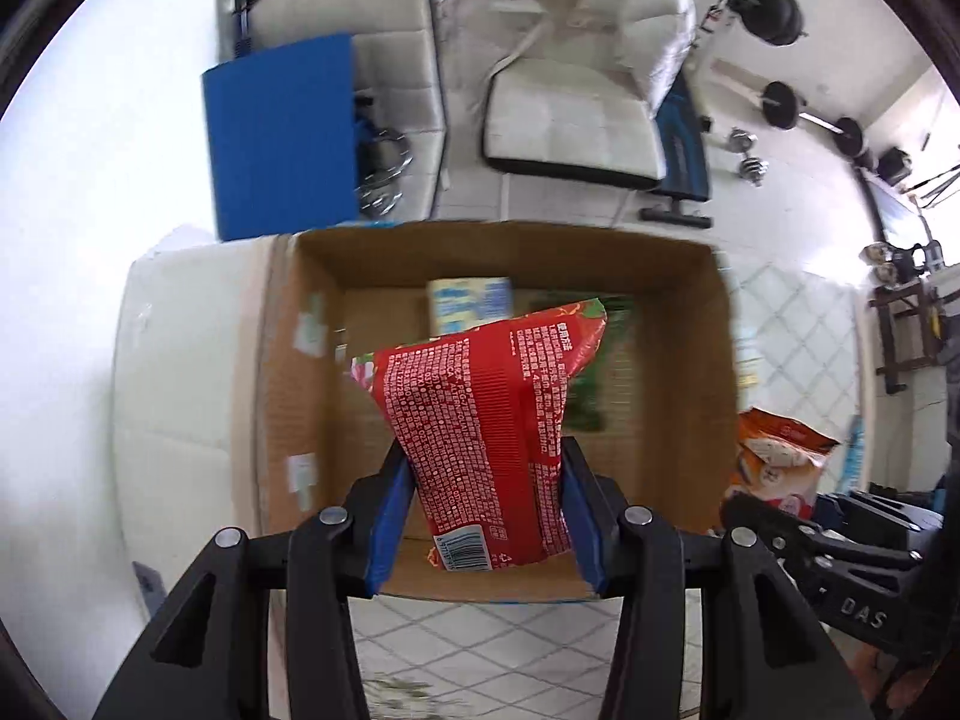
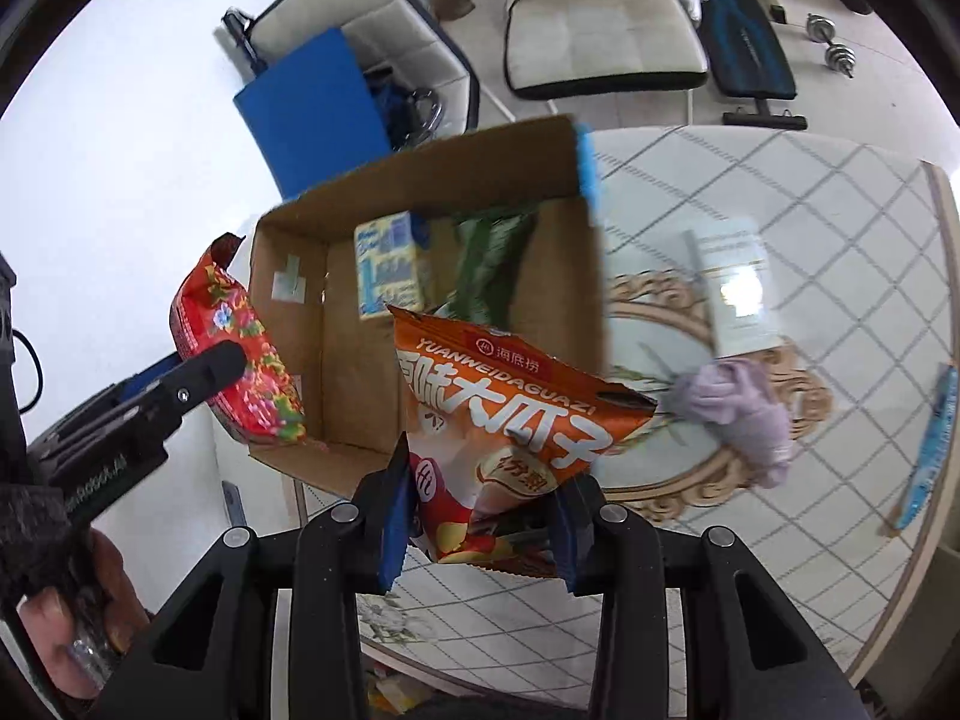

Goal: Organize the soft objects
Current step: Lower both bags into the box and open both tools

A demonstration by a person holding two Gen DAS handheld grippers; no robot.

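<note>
My left gripper is shut on a red snack packet and holds it over the open cardboard box. The red packet also shows in the right wrist view, at the box's left wall. My right gripper is shut on an orange snack bag, held above the near right part of the box. Inside the box lie a pale blue-and-yellow carton and a green packet.
The box sits at the edge of a patterned glass table. On the table lie a lilac cloth, a white booklet and a blue strip. A blue folder, white chairs and dumbbells are beyond.
</note>
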